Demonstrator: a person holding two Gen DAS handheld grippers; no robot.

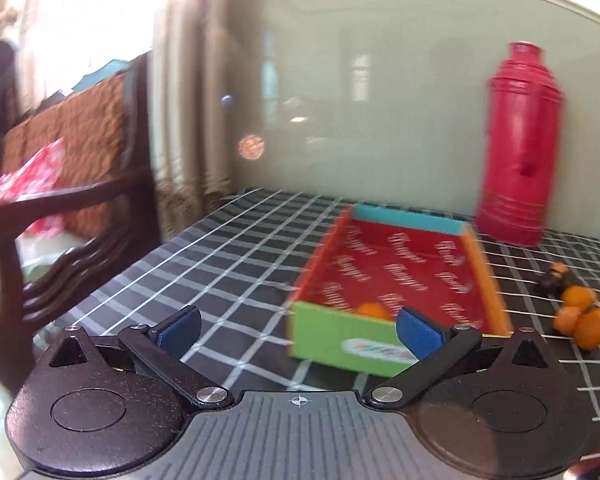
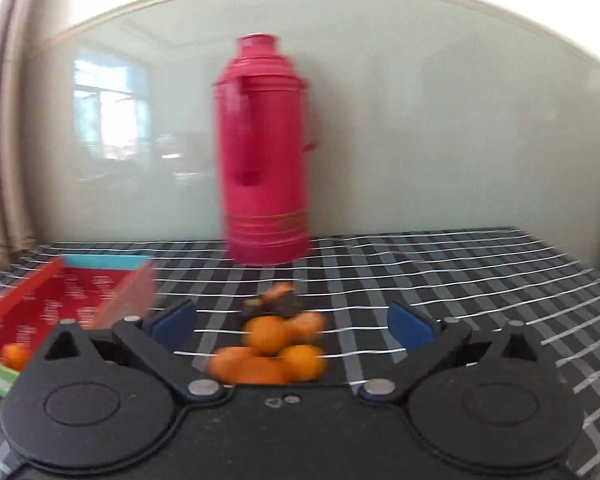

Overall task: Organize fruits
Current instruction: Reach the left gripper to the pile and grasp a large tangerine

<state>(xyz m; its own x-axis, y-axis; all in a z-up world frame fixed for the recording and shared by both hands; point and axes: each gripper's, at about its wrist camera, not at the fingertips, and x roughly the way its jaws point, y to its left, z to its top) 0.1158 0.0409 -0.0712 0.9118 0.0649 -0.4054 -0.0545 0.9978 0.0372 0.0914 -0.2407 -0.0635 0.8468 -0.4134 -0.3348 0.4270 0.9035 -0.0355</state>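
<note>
A shallow cardboard tray (image 1: 488, 272) with a red floor, a green front wall and an orange side wall lies on the checked tablecloth; it also shows at the left of the right wrist view (image 2: 40, 292). One small orange (image 1: 374, 311) lies inside near the front wall, and it shows in the right wrist view too (image 2: 15, 355). A pile of several small oranges (image 2: 274, 350) with a dark fruit (image 2: 282, 305) behind lies right of the tray, also in the left wrist view (image 1: 580, 318). My left gripper (image 1: 298, 330) is open and empty before the tray. My right gripper (image 2: 292, 326) is open and empty, just before the pile.
A tall red thermos (image 2: 266, 152) stands at the back against the pale wall, also in the left wrist view (image 1: 522, 148). A dark wooden chair (image 1: 72, 200) with a patterned cushion stands left of the table. The black checked tablecloth (image 2: 480, 280) covers the table.
</note>
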